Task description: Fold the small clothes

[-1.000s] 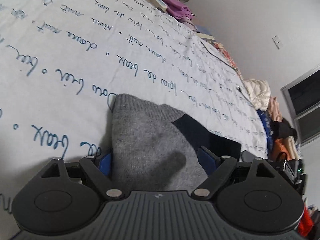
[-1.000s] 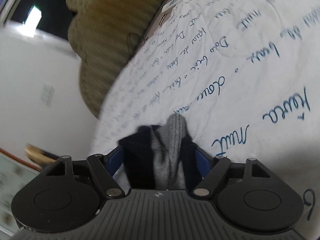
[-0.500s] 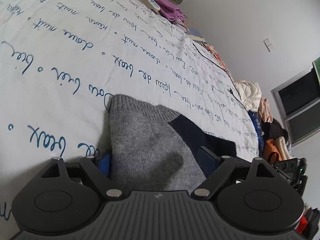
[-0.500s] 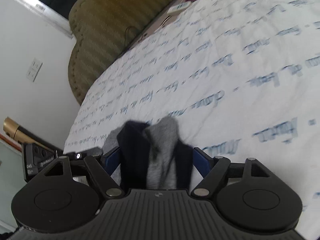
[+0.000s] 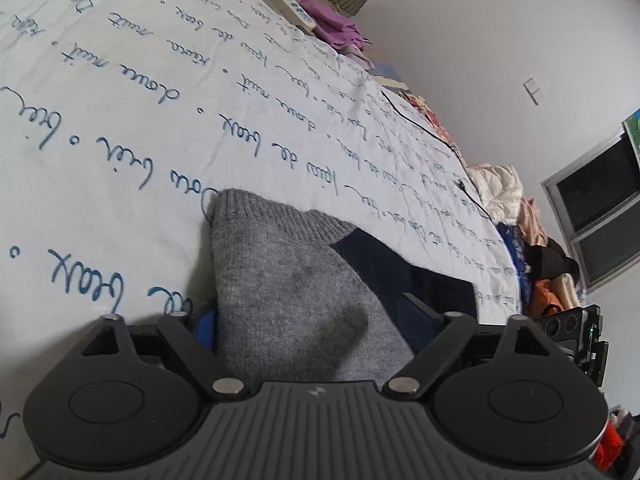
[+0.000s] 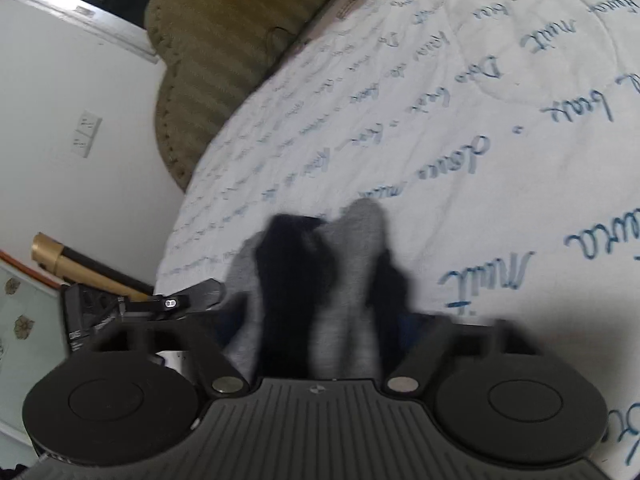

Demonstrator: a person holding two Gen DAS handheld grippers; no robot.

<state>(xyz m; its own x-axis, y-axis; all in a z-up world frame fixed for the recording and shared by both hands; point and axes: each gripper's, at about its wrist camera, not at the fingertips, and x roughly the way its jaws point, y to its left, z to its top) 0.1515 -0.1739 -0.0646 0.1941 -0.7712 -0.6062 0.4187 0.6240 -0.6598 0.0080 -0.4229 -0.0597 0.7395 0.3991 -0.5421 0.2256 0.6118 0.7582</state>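
On the white quilted bedspread with blue cursive script (image 5: 120, 92), approx mid-bed, we have the small grey and navy knit garment (image 5: 288, 280) lying mostly flat, w/ both tools at its near edge.

Left gripper (image 5: 312, 312): jaws fairly wide, they have just been closing a bit, grey knit sits between them. Blue pads flank the fabric but we can't confirm they press on it; reads as not yet clamped. Right gripper (image 6: 316, 320): jaws have just been closing hard, now narrow, w/ a bunched ridge of grey and navy fabric (image 6: 320, 272) standing up between them. Right view is motion-blurred, but the cloth looks pinched.

Step, our judgement: grasp phase of a fold. Right side has its hold, left is still getting one. No fold done on this pass as far as we can see.

Next move, judgement: left needs to finish closing on the near edge, then both lift together and carry that edge over toward the ribbed far end. Lift must be even L/R or the knit skews; it's soft and will sag between the two holds.

Orientation: in the left view the long axis runs from the gripper away across the bed, slightly left. Grey ribbed hem (image 5: 256, 210) is the far end, pointing away from us. Navy panel (image 5: 404, 276) lies on the right side of the grey, towards the other tool. Which garment part the hem is (cuff, waist, neck), can't tell.

Elsewhere: olive padded headboard (image 6: 224, 40), purple cloth (image 5: 336, 28) and white remote (image 5: 292, 6) at the bed's far edge, well apart from the work.
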